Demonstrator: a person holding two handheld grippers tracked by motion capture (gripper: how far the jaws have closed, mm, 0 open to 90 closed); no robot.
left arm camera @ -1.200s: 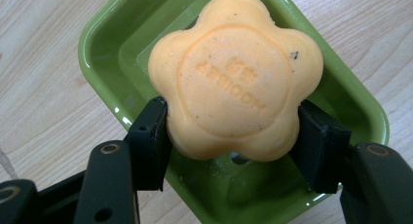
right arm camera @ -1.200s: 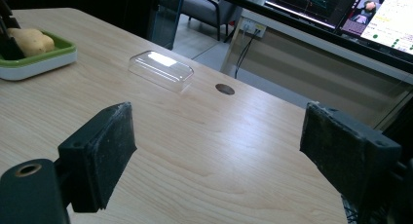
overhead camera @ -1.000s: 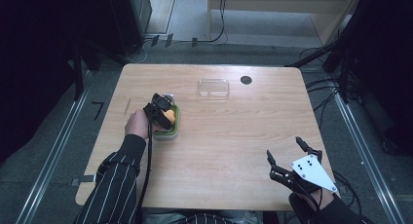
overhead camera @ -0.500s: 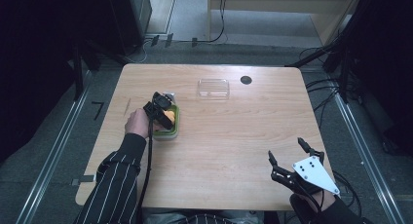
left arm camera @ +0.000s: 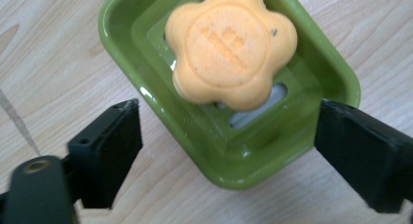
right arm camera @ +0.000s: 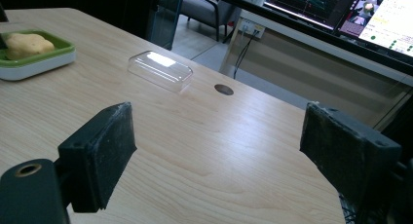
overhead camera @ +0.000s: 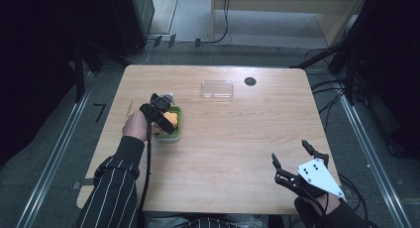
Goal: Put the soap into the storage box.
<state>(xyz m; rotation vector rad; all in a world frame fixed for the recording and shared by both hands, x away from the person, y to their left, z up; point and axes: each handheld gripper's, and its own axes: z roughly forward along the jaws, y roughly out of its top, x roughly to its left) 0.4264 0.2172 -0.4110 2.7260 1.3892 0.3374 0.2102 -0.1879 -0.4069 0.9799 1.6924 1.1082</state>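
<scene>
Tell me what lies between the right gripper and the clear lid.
Nothing: bare table runs from the right gripper, jaws spread, to the clear lid, as the right gripper view shows.

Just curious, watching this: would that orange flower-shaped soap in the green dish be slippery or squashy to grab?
The soap looks firm, with a crisp stamped top, so probably stiff. Its smooth lobes might slip between jaws. It lies loose in the green dish, so likely slides if pushed.

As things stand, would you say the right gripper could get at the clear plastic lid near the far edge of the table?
Probably yes. The right gripper is open, and bare wood lies between it and the clear lid. The green soap dish and the left gripper sit off to the side, clear of that path.
</scene>
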